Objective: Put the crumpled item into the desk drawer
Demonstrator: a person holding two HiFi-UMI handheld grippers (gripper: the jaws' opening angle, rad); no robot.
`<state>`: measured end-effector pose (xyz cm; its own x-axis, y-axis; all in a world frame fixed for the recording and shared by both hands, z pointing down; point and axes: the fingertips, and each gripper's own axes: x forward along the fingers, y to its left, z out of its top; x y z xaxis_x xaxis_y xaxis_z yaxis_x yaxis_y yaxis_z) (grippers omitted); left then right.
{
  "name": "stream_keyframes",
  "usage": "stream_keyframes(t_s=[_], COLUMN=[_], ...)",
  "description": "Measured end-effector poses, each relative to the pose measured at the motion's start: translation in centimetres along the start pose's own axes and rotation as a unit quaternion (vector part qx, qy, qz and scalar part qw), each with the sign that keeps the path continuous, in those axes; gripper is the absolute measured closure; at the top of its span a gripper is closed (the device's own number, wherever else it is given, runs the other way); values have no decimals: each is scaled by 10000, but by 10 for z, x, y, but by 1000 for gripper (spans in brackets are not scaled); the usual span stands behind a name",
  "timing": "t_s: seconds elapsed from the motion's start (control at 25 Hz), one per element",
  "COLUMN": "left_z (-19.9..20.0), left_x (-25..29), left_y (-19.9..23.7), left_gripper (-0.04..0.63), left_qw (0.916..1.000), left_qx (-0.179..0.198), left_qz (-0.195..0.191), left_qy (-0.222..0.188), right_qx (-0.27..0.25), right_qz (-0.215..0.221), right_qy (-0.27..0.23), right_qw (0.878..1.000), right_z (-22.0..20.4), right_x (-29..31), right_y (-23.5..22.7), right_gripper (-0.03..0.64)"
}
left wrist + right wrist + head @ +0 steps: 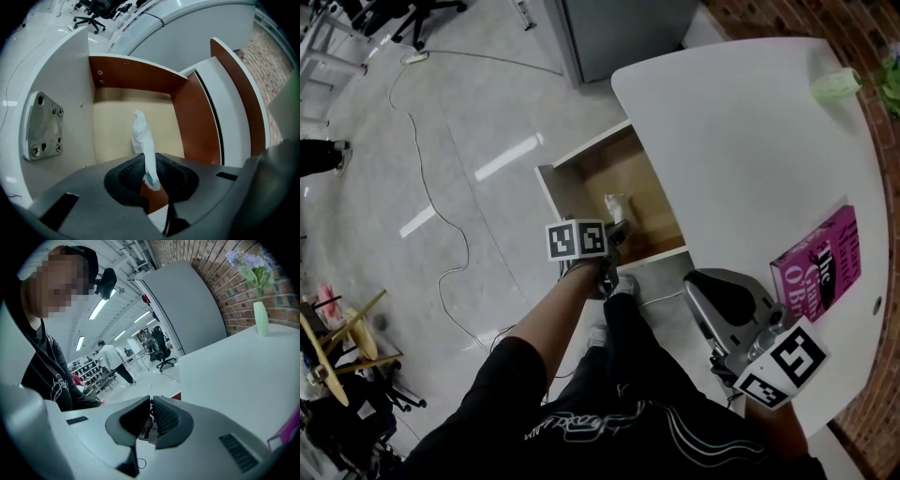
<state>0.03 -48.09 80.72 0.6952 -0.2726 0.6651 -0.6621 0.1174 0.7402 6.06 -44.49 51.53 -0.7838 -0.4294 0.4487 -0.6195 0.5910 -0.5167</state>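
Note:
The desk drawer stands pulled open at the white desk's left side, its wooden bottom bare. My left gripper hangs over the drawer's front part, shut on the crumpled item, a twisted white paper. In the left gripper view the crumpled paper sticks up from between the pads of the left gripper, above the drawer floor. My right gripper rests at the desk's near edge, shut with nothing in it; the right gripper shows its pads pressed together.
A pink book lies on the desk at the right. A green vase with flowers stands at the far corner, also the vase. A cable runs over the floor at the left. A grey cabinet stands behind the drawer. People stand far off.

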Motion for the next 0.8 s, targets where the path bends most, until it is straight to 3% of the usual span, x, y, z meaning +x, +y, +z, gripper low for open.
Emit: stream_keyframes(t_s=[0.08, 0.2, 0.44, 0.6, 0.8], left_z=[-3, -6, 3, 8, 12], left_x=[3, 8, 3, -11, -38], left_y=[6, 10, 8, 3, -18], left_gripper=[528, 393, 248, 229, 222], left_qw=[10000, 9998, 9987, 9972, 9954], left_qx=[-36, -122, -394, -533, -629], left_qz=[40, 112, 155, 210, -4], left_qy=[53, 96, -294, -478, -724], right_qx=[41, 94, 130, 122, 108], right_qz=[-7, -13, 50, 85, 120], right_qy=[-49, -132, -135, -141, -198], right_qw=[10000, 9999, 9998, 9998, 9997], right_z=[0, 1, -3, -3, -3], right_x=[-1, -4, -4, -5, -11], right_y=[-4, -12, -8, -1, 16], right_gripper=[568, 568, 568, 568, 568])
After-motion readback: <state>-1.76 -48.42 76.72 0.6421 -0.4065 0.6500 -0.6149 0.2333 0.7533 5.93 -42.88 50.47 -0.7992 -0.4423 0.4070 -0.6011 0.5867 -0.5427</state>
